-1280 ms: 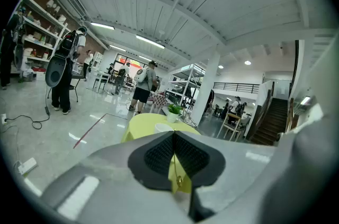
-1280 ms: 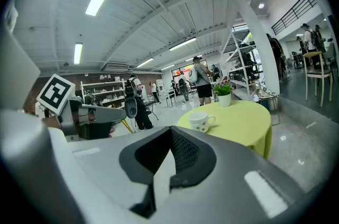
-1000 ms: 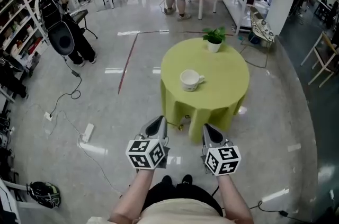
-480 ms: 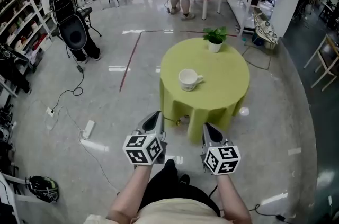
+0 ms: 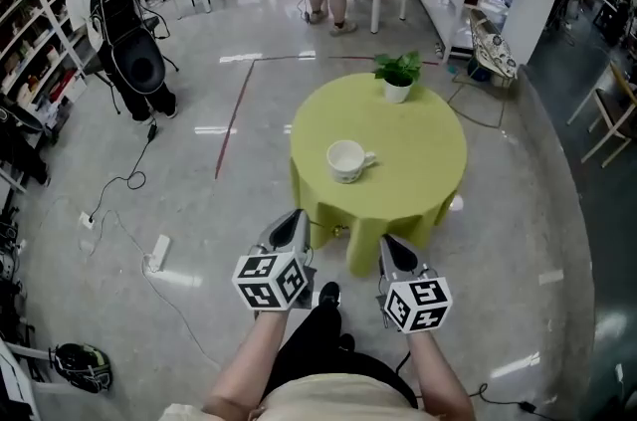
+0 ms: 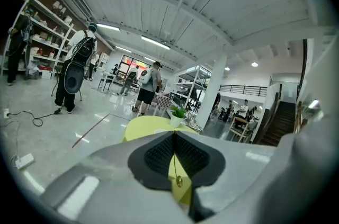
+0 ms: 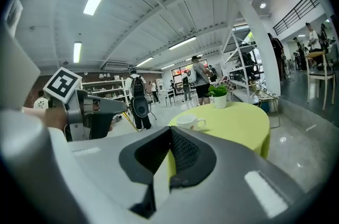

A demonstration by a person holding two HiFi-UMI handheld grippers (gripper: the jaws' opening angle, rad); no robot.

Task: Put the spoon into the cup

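Note:
A white cup (image 5: 344, 160) stands on the round table with a yellow-green cloth (image 5: 423, 160), left of its middle. The cup (image 7: 188, 122) also shows in the right gripper view, beyond the jaws. No spoon shows in any view. My left gripper (image 5: 295, 223) and right gripper (image 5: 391, 245) hang side by side over the floor, short of the table's near edge. Both point at the table. The left gripper (image 6: 174, 135) has its pads pressed together, with nothing seen between them. The right gripper (image 7: 170, 133) is also shut and empty.
A small potted plant (image 5: 397, 74) stands at the table's far edge. A cable and power strip (image 5: 159, 250) lie on the floor at left, near a helmet (image 5: 80, 364). A person with a backpack (image 5: 129, 31) stands by shelves at left. More people stand at the back.
The table and cup have shifted a little left in the head view and one foot has stepped forward. Both grippers keep their places and stay shut.

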